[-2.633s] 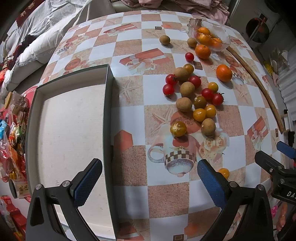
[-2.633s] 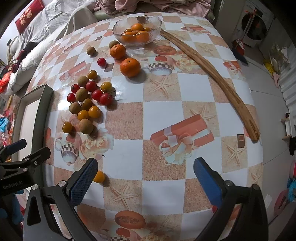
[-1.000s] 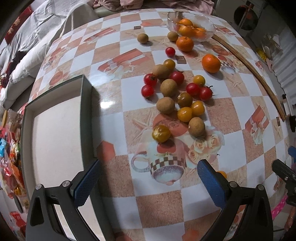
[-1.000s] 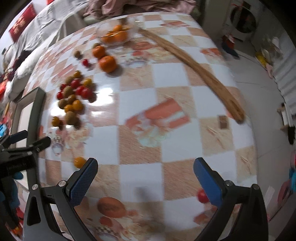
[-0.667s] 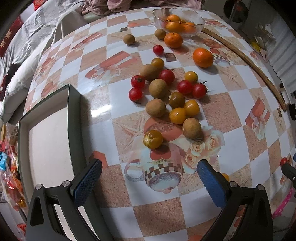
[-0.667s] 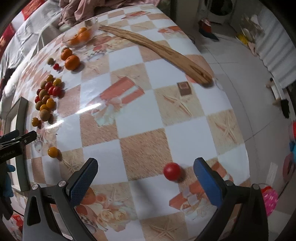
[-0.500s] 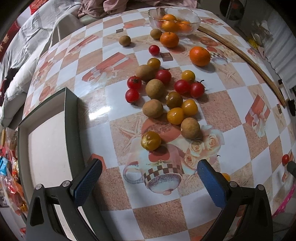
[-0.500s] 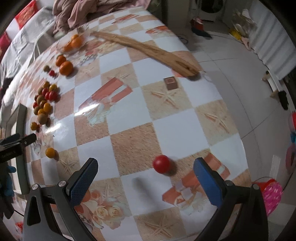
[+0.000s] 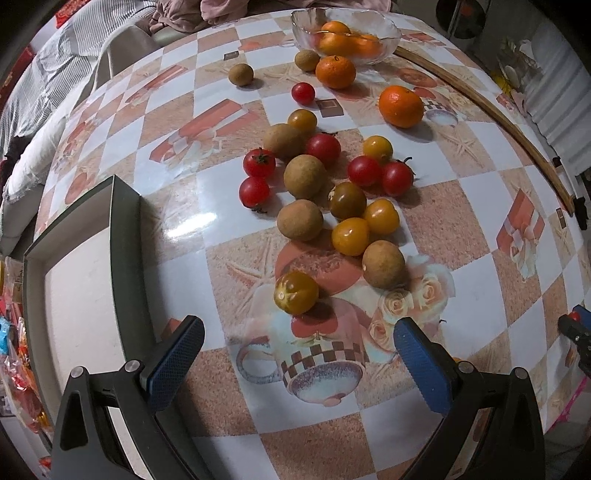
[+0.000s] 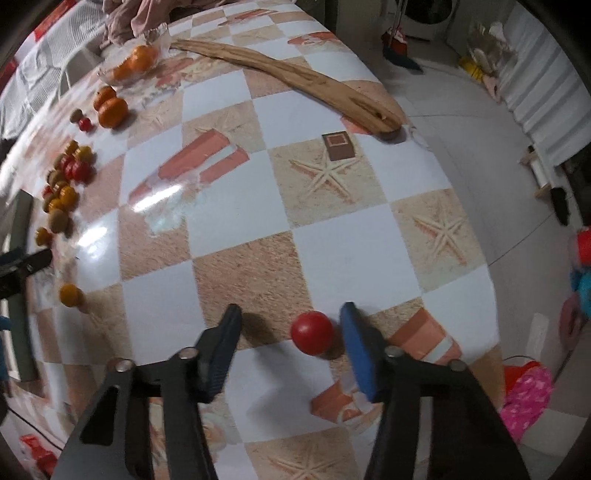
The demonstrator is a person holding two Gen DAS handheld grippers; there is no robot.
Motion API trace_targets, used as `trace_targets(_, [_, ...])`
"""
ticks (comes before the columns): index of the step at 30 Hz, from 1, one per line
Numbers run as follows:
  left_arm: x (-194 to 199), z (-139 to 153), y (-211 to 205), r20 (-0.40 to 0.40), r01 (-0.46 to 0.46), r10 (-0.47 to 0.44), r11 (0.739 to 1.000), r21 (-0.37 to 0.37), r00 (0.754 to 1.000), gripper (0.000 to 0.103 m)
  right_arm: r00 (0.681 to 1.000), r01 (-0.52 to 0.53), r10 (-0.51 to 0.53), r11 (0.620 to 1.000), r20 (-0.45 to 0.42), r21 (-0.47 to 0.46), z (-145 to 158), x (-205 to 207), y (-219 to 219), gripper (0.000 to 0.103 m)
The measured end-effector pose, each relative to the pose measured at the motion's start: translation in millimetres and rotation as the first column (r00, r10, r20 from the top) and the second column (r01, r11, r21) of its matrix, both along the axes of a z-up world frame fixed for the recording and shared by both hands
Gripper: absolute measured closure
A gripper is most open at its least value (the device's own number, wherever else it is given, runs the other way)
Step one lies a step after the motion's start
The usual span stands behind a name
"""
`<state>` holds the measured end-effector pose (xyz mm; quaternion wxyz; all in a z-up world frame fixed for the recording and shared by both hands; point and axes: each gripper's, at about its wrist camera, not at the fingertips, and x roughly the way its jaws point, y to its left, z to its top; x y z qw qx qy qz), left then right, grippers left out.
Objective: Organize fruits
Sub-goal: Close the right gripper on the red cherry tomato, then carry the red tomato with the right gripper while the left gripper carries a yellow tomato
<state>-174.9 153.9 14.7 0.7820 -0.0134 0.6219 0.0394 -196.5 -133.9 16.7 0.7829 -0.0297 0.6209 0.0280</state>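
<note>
- The right gripper [image 10: 290, 332] hangs low over the near edge of the table [image 10: 369, 229]; its jaws stand partly open around a lone red cherry tomato [image 10: 311, 332], which sits on the table just beside the right finger, with a clear gap to the left one; nothing is gripped.
- The left gripper [image 9: 297, 350] hovers over the printed teacup on the cloth; its jaws are spread wide and hold nothing.
- Just ahead of it lies a yellow-green tomato [image 9: 295, 292]; beyond that, a loose cluster of fruits [image 9: 332, 184]: red and yellow tomatoes and brown longans, several touching.
- A dark-rimmed tray [image 9: 125, 236] sits at the table's left side.
- At the far end a glass bowl [image 9: 384, 26] holds oranges; two more oranges [image 9: 400, 106] lie on the table near it.
- A curved wooden stick [image 10: 295, 79] lies along the right edge.
</note>
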Motion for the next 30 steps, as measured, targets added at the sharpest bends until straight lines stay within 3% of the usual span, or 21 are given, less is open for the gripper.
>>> trace_targets(1, [1, -1, 1, 0.001, -0.001, 0.001, 1.0, -0.001, 1.0, 0.0, 1.0, -0.001, 0.001, 0.999, 0.004, -0.033, 0, -1, 0, 0.073])
trace_targets(2, [2, -1, 2, 0.001, -0.003, 0.003, 1.0, 0.0, 1.0, 0.0, 1.0, -0.001, 0.001, 1.0, 0.008, -0.024, 1, -2, -2, 0.081])
trace_targets(5, [3, -2, 2, 0.004, -0.004, 0.004, 1.0, -0.005, 1.0, 0.0, 1.0, -0.003, 0.003, 1.0, -0.001, -0.011, 1, -1, -3, 0.081])
trace_targets(8, [6, -4, 4, 0.0, 0.003, -0.003, 1.0, -0.014, 1.0, 0.017, 1.0, 0.004, -0.004, 1.0, 0.001, -0.005, 1, 0, -2, 0.081])
trace_targets(12, [10, -8, 7, -0.006, 0.0, -0.001, 1.0, -0.024, 1.0, 0.02, 1.0, 0.015, -0.015, 1.0, 0.002, 0.009, 2, 1, -6, 0.081])
trace_targets(16, [15, -6, 9, 0.0, 0.016, -0.016, 0.999, -0.038, 1.0, 0.036, 1.0, 0.015, -0.015, 1.0, 0.003, 0.017, 4, 0, -13, 0.081])
trace_targets(18, [17, -4, 7, 0.012, 0.021, -0.021, 0.999, -0.039, 1.0, 0.057, 1.0, 0.015, -0.015, 1.0, 0.002, 0.018, 4, -1, -15, 0.081])
trace_targets(21, [22, -1, 5, 0.023, 0.013, -0.012, 0.999, -0.031, 1.0, 0.078, 1.0, 0.016, -0.016, 1.0, -0.001, 0.023, 4, 0, -15, 0.081])
trace_targets(30, [18, 8, 25, 0.045, -0.039, 0.044, 0.995, -0.093, 0.998, 0.078, 1.0, -0.012, 0.014, 0.995, -0.015, 0.096, 15, 5, -6, 0.08])
